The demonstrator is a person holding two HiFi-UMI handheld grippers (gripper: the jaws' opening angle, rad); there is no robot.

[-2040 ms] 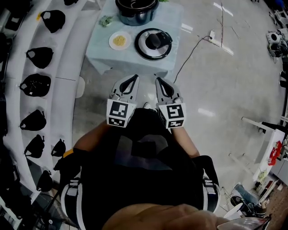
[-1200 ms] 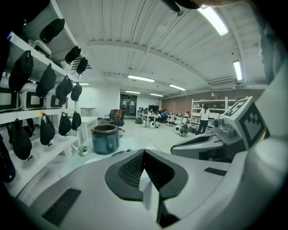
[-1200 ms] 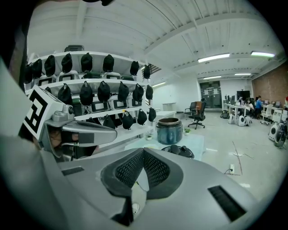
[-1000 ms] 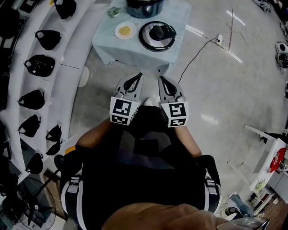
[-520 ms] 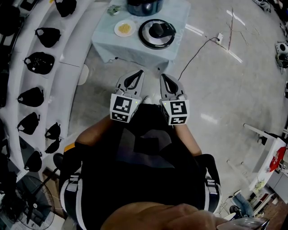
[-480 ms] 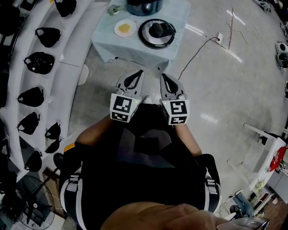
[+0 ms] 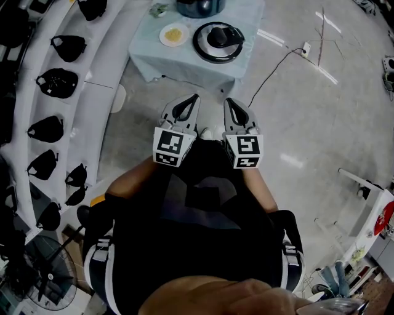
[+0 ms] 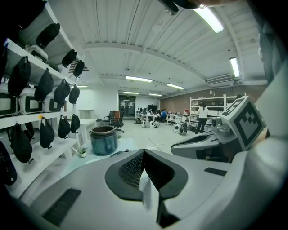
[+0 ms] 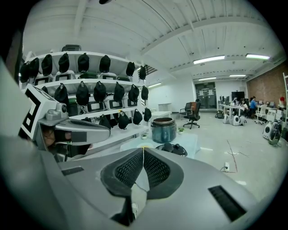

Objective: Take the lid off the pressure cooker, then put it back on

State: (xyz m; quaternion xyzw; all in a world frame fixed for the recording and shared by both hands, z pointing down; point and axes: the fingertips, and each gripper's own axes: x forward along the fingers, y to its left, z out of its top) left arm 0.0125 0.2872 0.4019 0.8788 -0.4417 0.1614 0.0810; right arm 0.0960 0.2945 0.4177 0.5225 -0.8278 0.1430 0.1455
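Note:
The open pressure cooker pot (image 7: 200, 6) stands at the far side of a small table, cut by the top edge of the head view. Its round lid (image 7: 218, 42), with a black knob, lies flat on the cloth in front of the pot. Both grippers hang over the floor, short of the table and apart from the lid. My left gripper (image 7: 196, 96) is shut with nothing in it, and my right gripper (image 7: 227, 99) beside it is shut and empty too. The left gripper view has the pot (image 8: 103, 140) ahead; the right gripper view shows pot (image 9: 163, 129) and lid (image 9: 172, 149).
A small plate of yellow food (image 7: 174, 35) sits left of the lid on the light blue tablecloth (image 7: 184, 61). Curved white shelves with black bags (image 7: 58, 83) run along the left. A cable (image 7: 271, 67) trails across the floor right of the table.
In the head view the table with pot and lid has slid up toward the top edge and looks smaller. Both grippers stay side by side, shut and empty.

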